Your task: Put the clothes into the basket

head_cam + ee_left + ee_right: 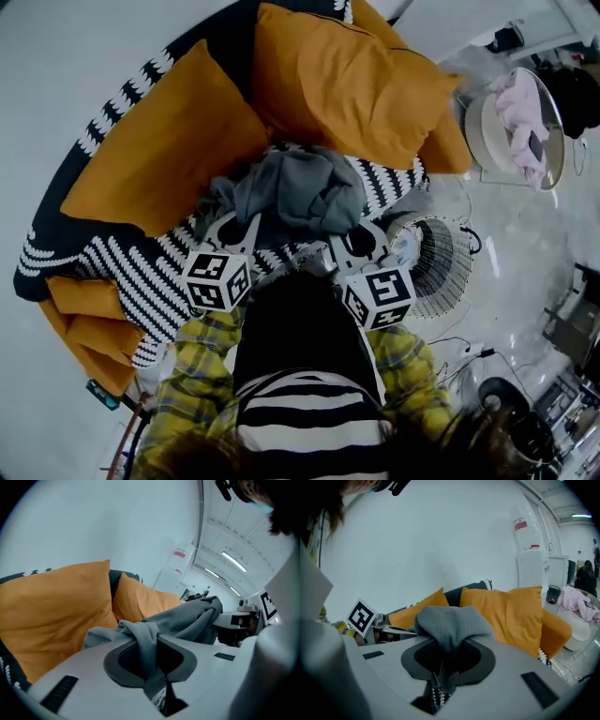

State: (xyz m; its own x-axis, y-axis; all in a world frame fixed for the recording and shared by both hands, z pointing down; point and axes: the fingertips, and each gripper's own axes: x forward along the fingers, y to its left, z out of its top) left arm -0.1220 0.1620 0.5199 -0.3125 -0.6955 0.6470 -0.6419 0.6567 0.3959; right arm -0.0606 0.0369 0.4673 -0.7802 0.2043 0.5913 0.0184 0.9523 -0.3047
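Note:
A grey garment point(300, 187) hangs bunched above the striped sofa point(141, 272), held up between both grippers. My left gripper point(242, 223) is shut on its left end, where a fold of grey cloth point(145, 641) is pinched between the jaws. Over on the other end my right gripper point(358, 234) is shut too, with grey fabric point(450, 625) draped over and squeezed between its jaws. At the far upper right stands the white basket point(480, 131), which holds pink clothes point(520, 117); its rim point(576, 630) and the pink clothes point(576, 599) also show in the right gripper view.
Large orange cushions point(159, 141) point(347, 80) lean along the sofa back, with smaller orange ones point(89, 323) at its left end. A round wire-grille appliance point(439, 262) stands on the floor between sofa and basket, with cables point(469, 352) near it. A white unit point(532, 571) stands behind the sofa.

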